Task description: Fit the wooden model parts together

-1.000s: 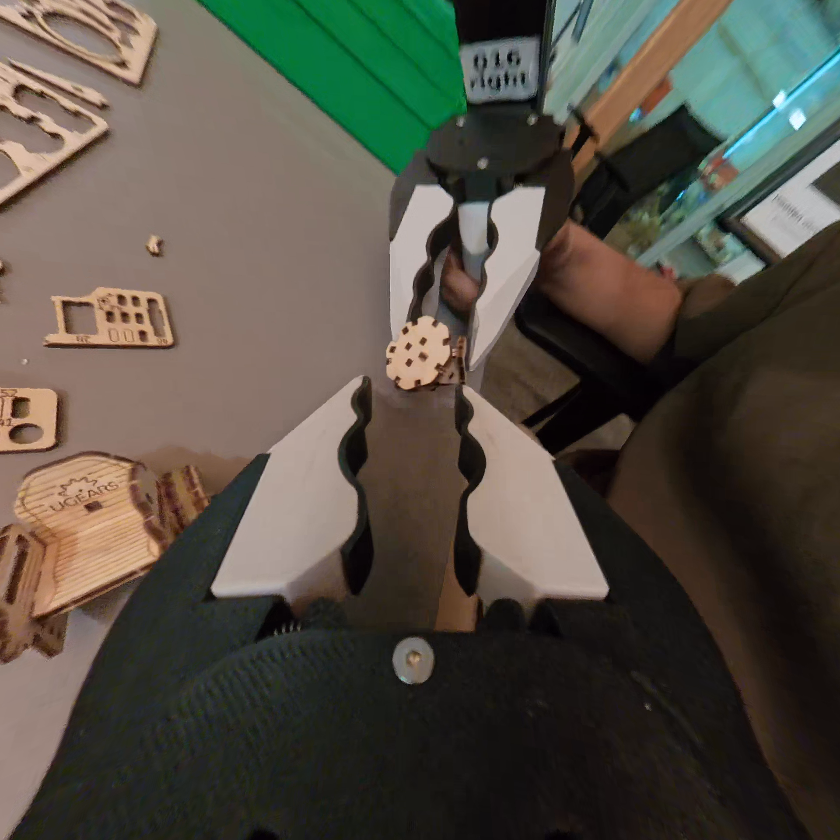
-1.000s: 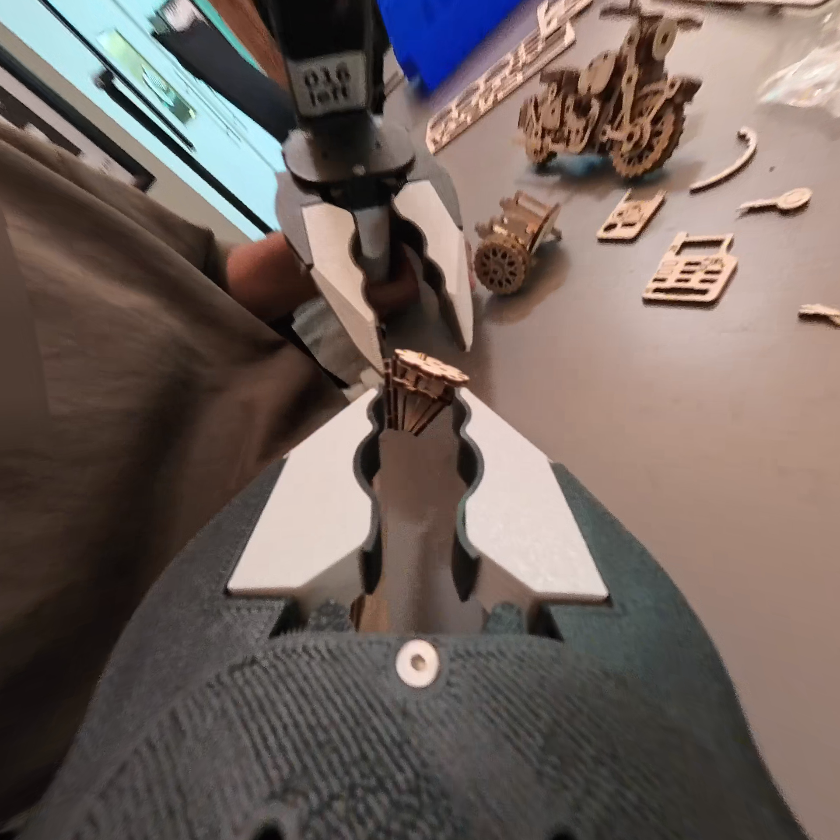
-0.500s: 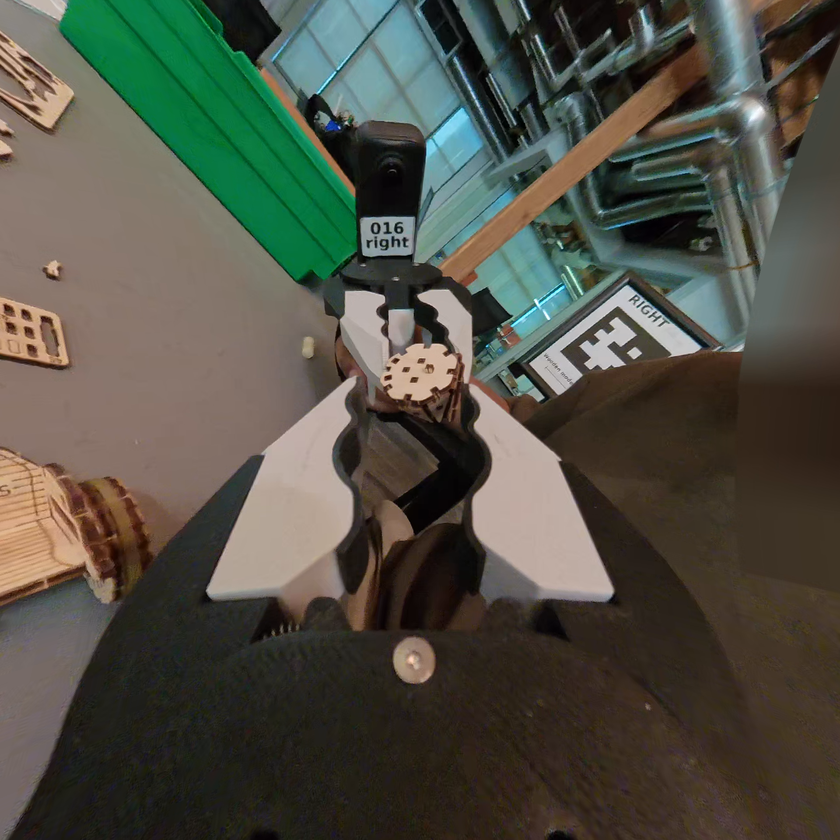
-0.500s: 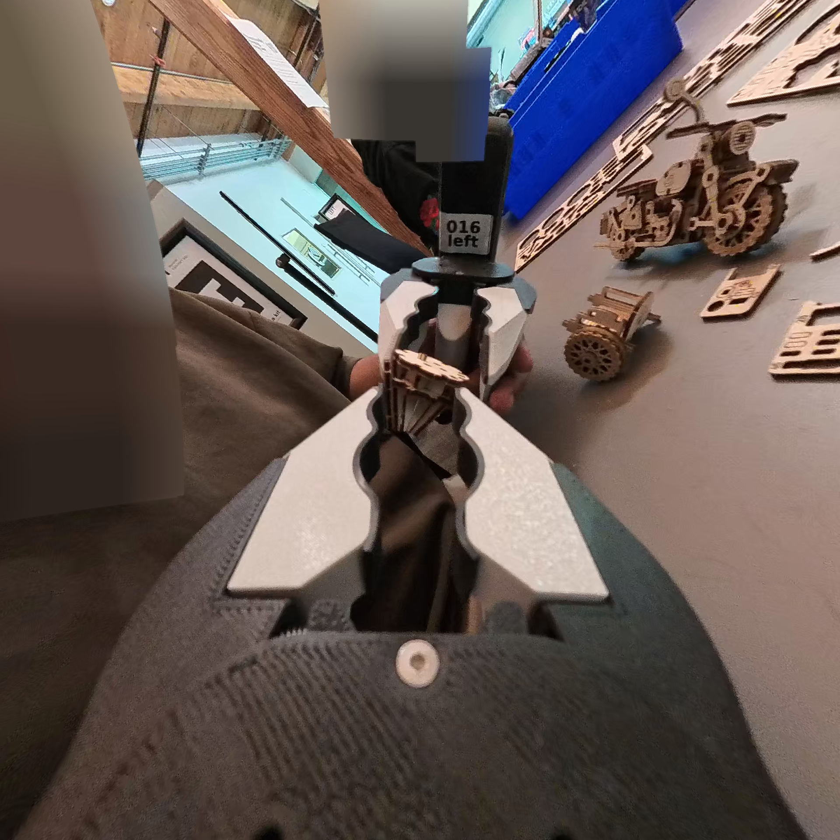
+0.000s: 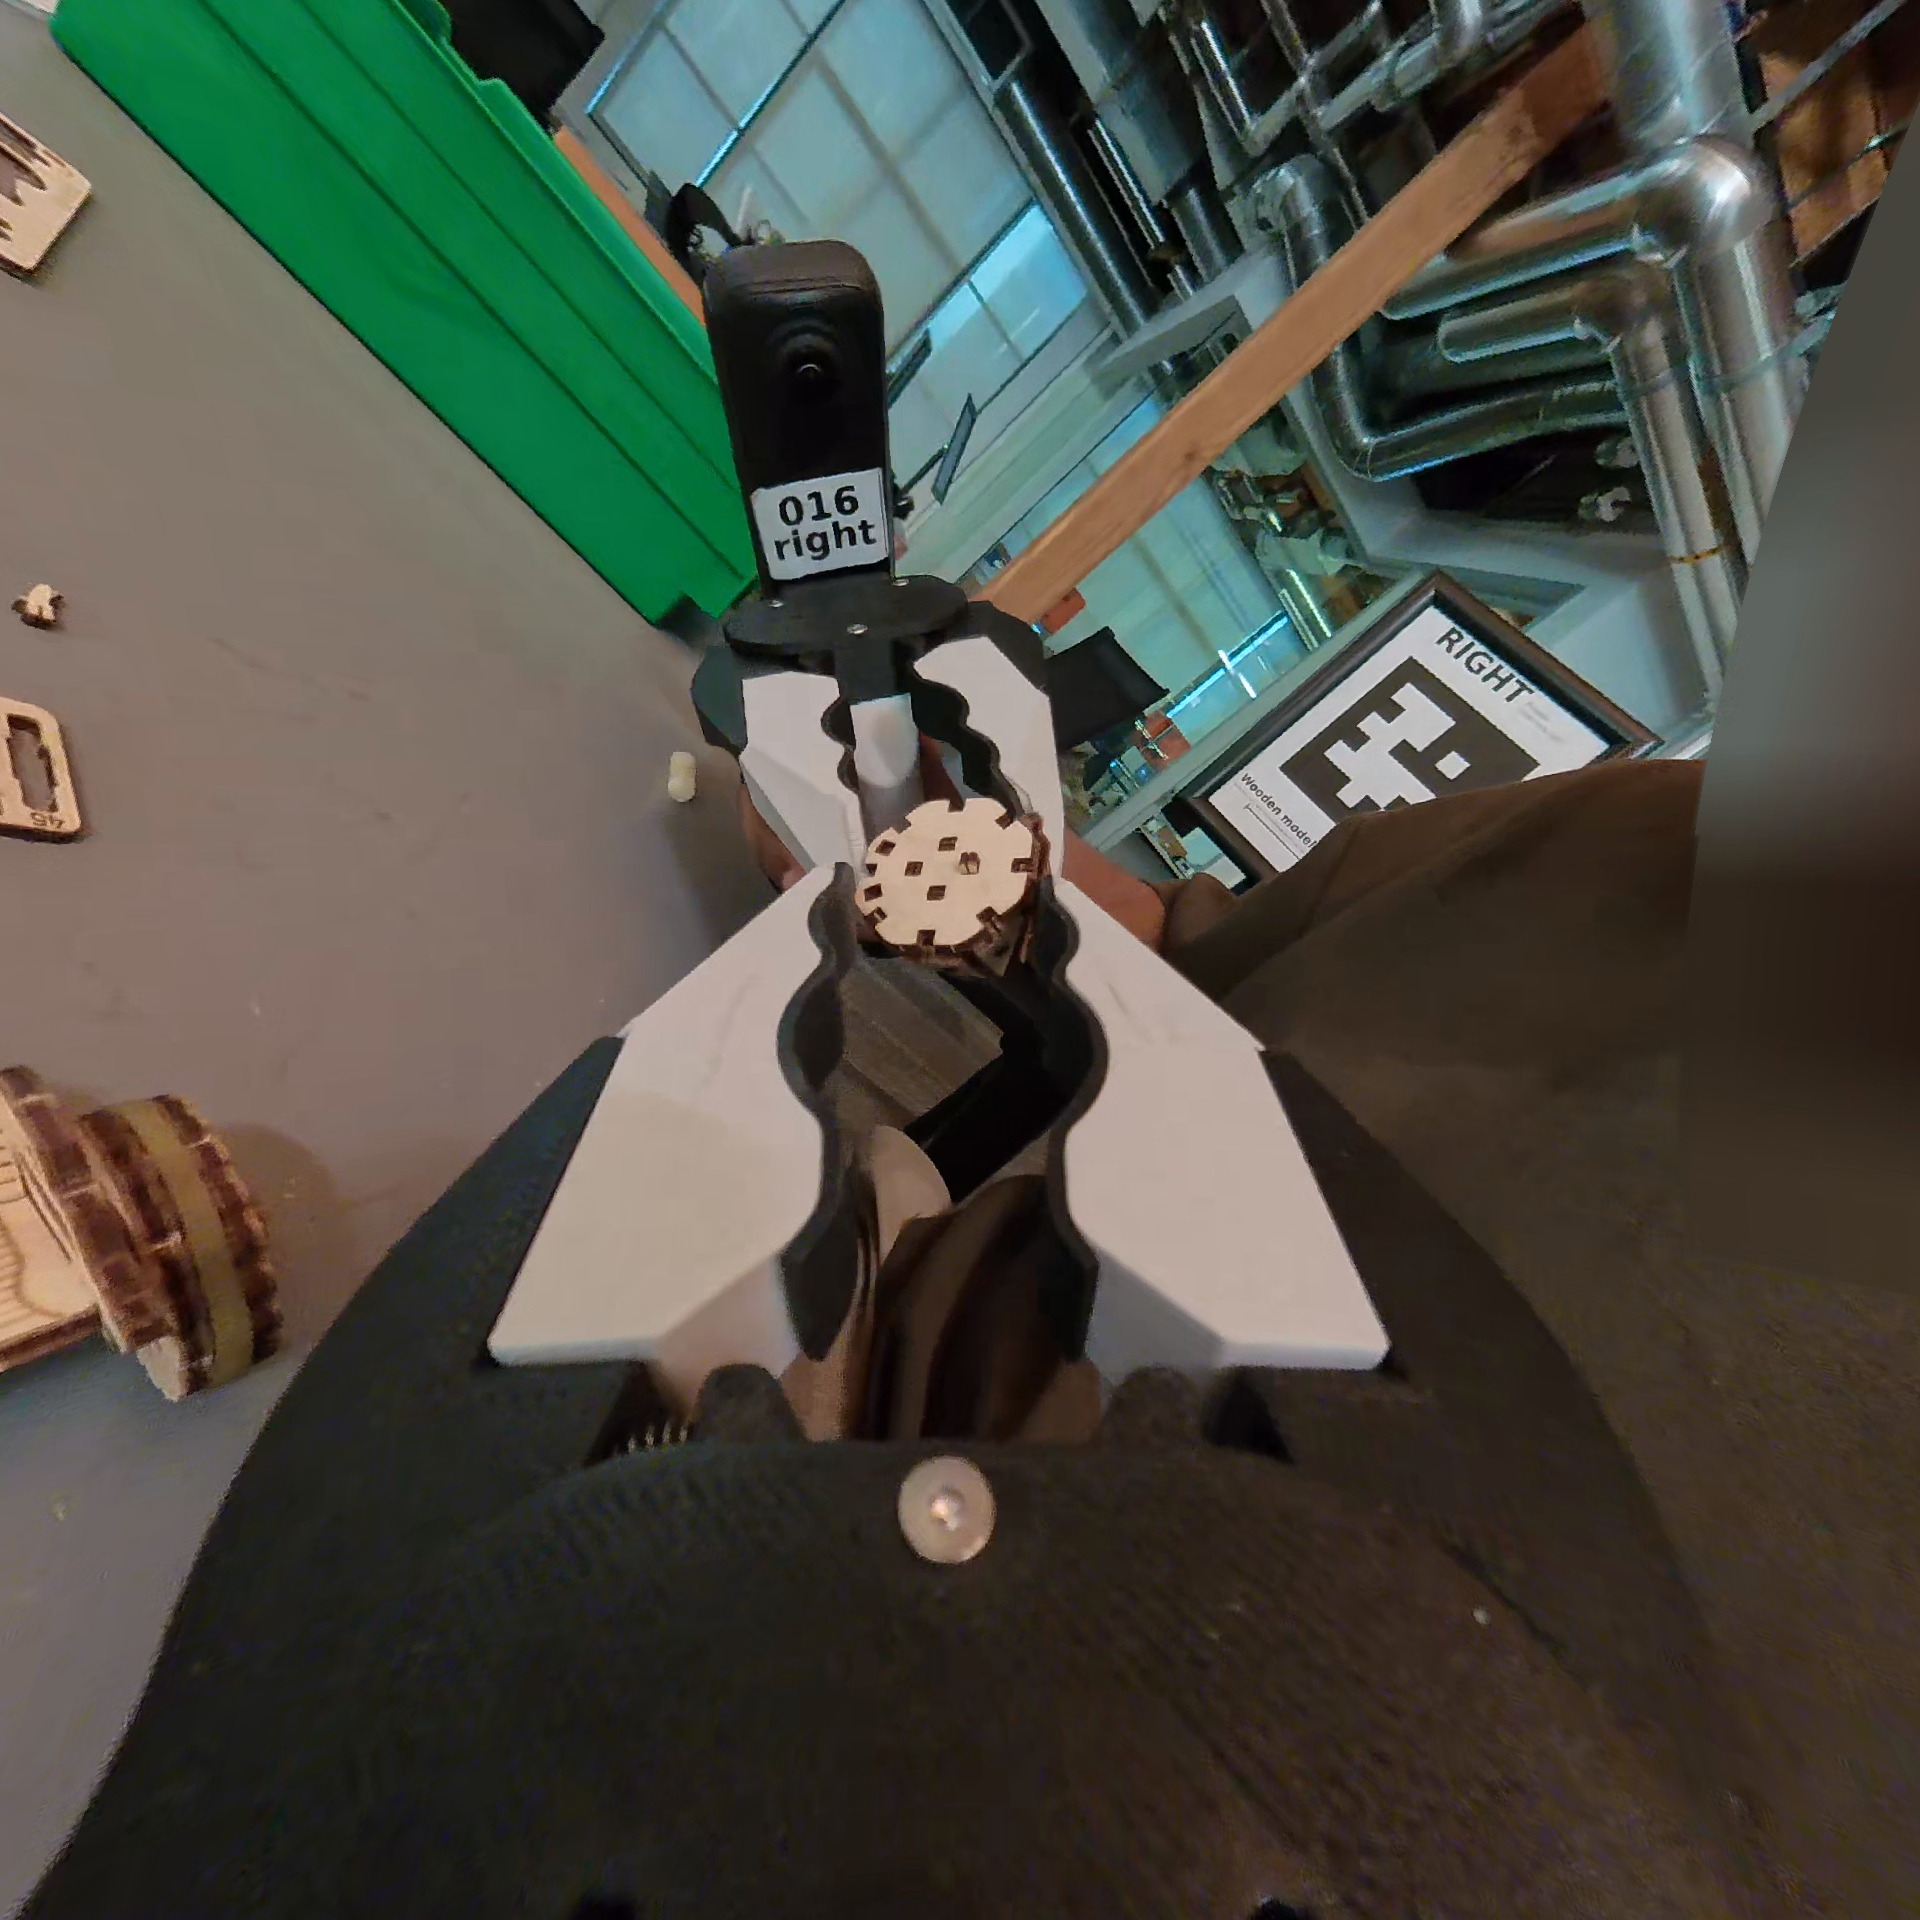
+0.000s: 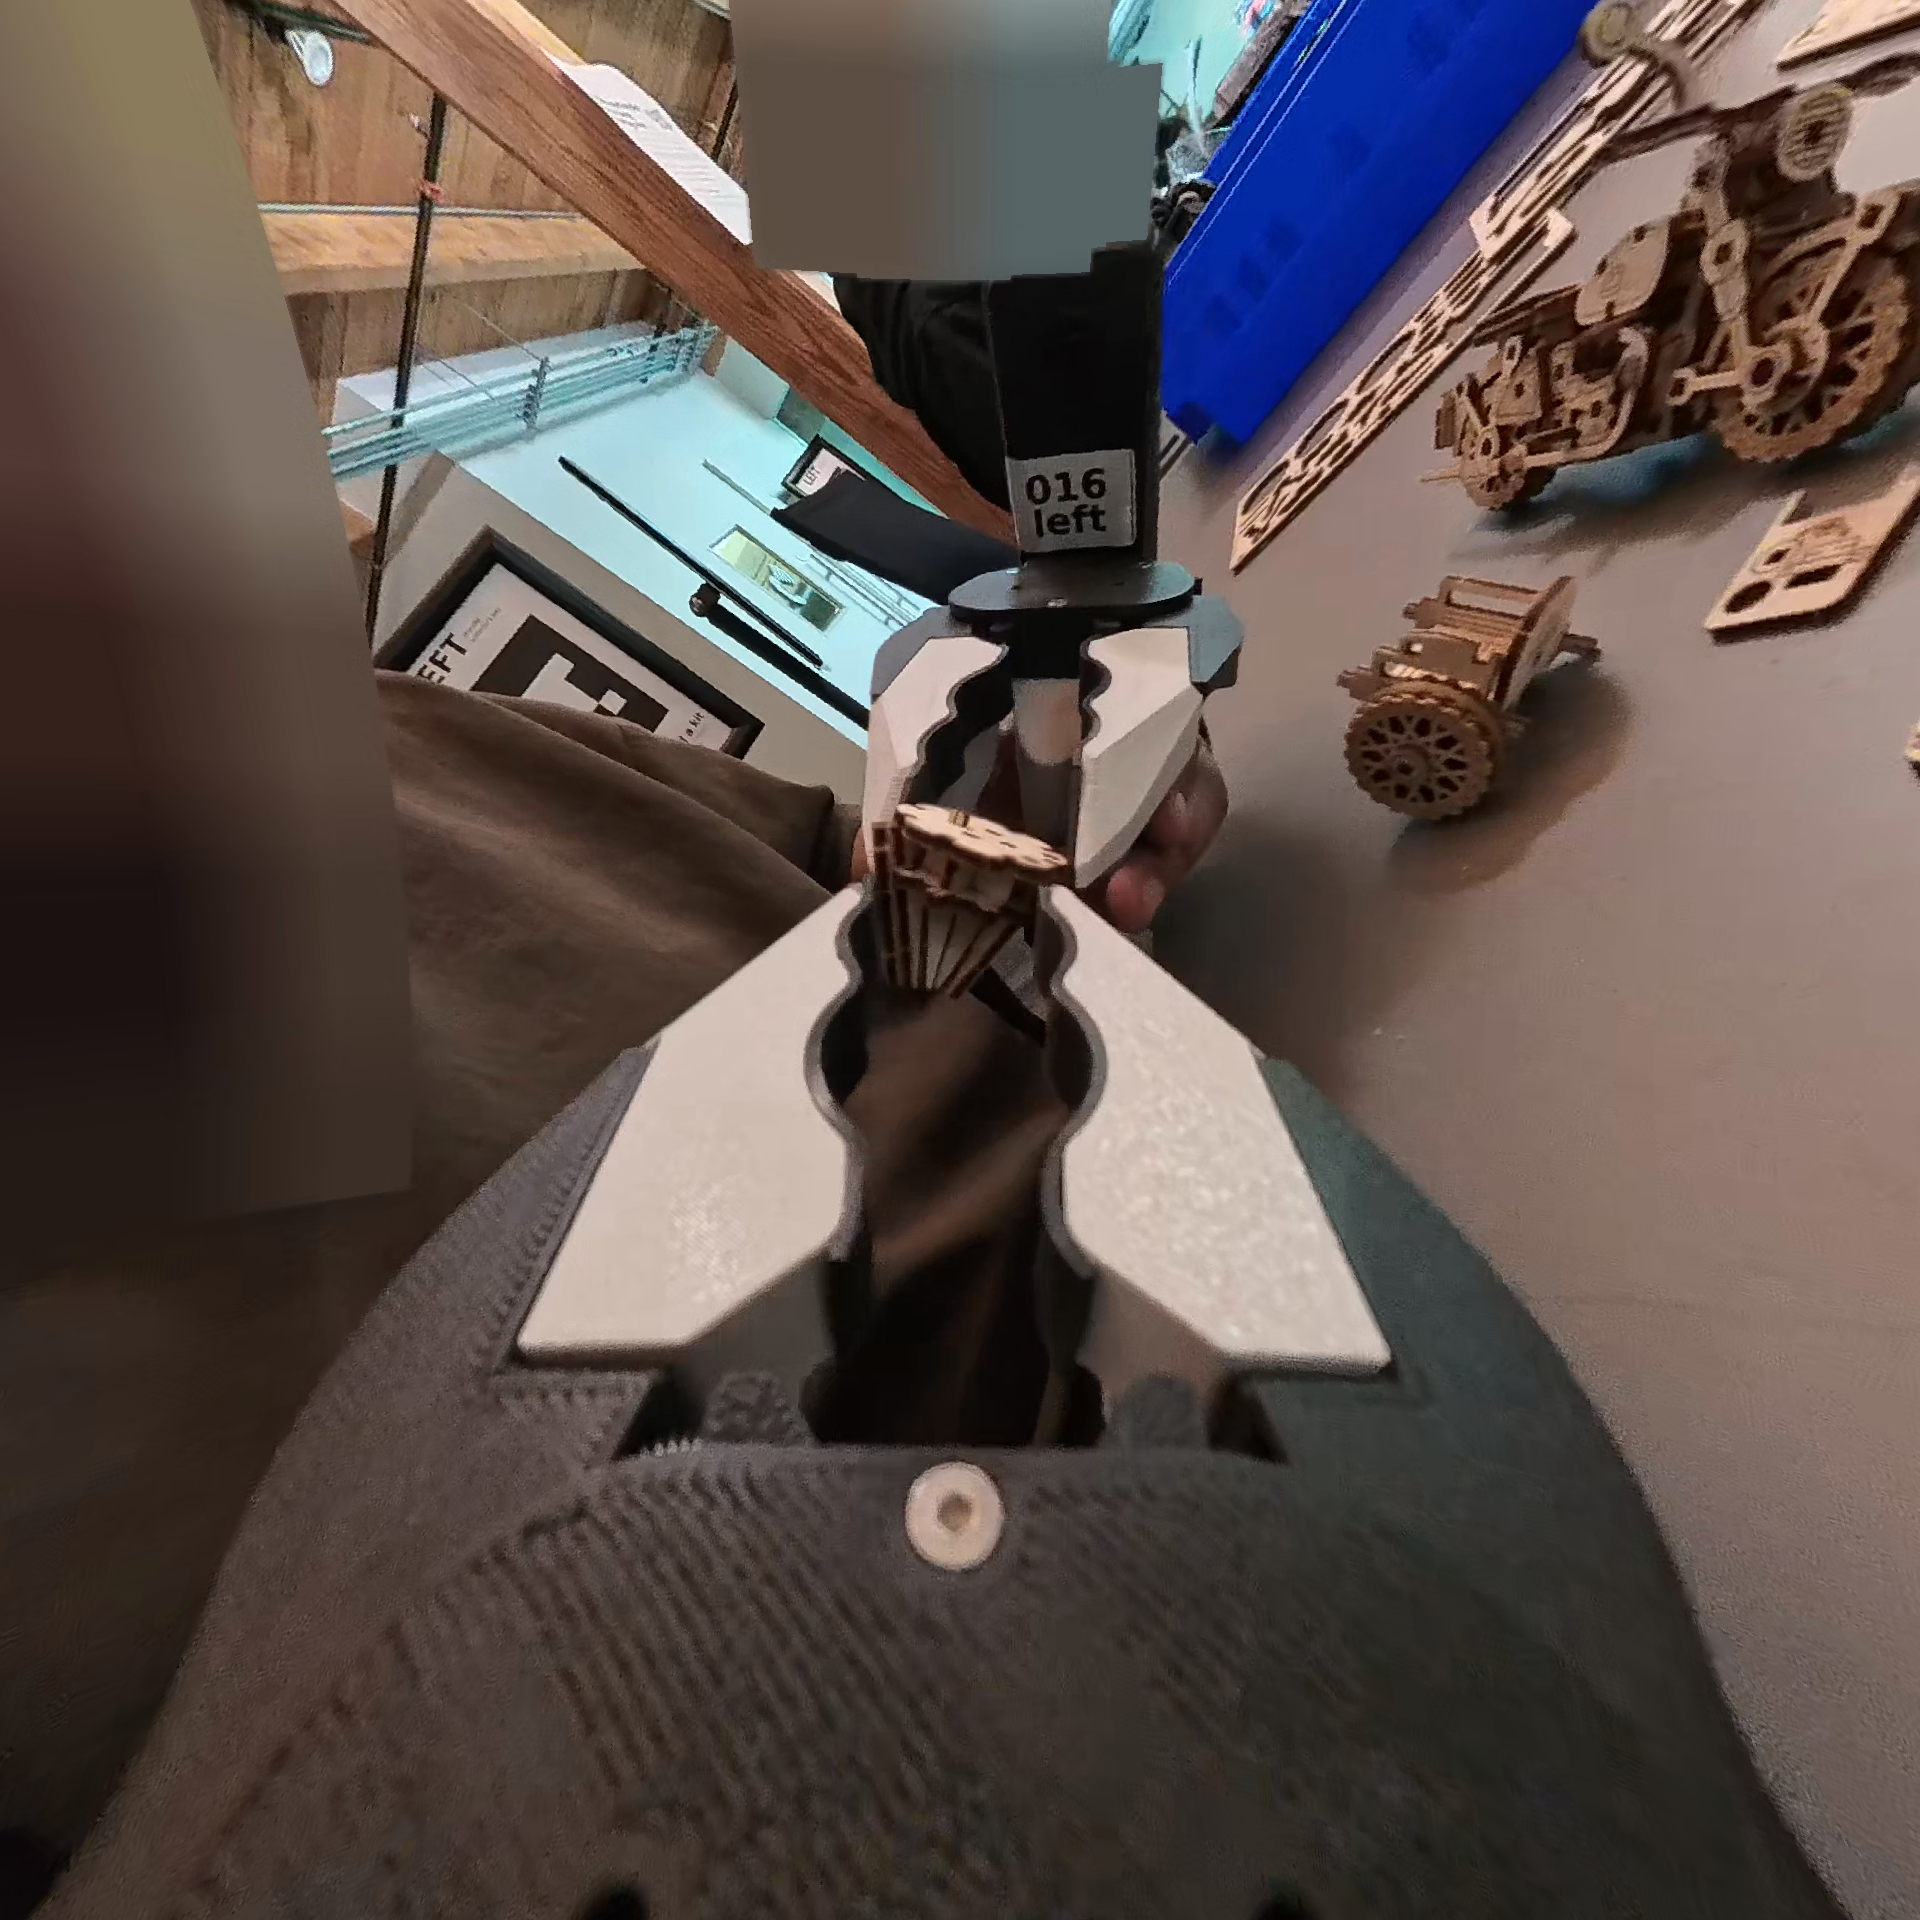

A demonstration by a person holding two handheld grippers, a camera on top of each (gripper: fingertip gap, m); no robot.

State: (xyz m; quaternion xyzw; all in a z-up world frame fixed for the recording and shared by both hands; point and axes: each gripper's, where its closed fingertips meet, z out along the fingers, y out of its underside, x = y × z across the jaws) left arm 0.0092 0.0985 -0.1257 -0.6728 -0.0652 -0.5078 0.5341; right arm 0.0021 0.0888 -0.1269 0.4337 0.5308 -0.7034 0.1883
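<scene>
A round wooden part (image 6: 961, 894), a notched disc on a bundle of ribs, sits between the tips of my right gripper (image 6: 951, 914), which is shut on it. In the left wrist view the disc face (image 5: 951, 878) points at the camera, with the right gripper (image 5: 914, 800) behind it. My left gripper (image 5: 945, 904) is open, with its two tips on either side of the disc. I cannot tell if they touch it. From the right wrist view the left gripper (image 6: 992, 847) stands open just behind the part. Both are held in the air, off the grey table (image 5: 312, 831).
A green bin (image 5: 416, 260) and a wheeled wooden assembly (image 5: 156, 1247) are on the left. On the right are a blue bin (image 6: 1351, 208), a wooden motorcycle (image 6: 1714, 343), a small wheeled cart (image 6: 1455, 696) and a cut-out sheet (image 6: 1382, 416). A person's brown-clad torso (image 6: 582, 914) is close. My two grippers' fingertips are within a few centimetres of each other. The small wheeled cart (image 6: 1455, 696) is about 10 cm from both grippers' fingertips.
Both grippers have lifted and tilted up from the table. They have closed in on each other, and the wooden part now sits between the left fingertips.
</scene>
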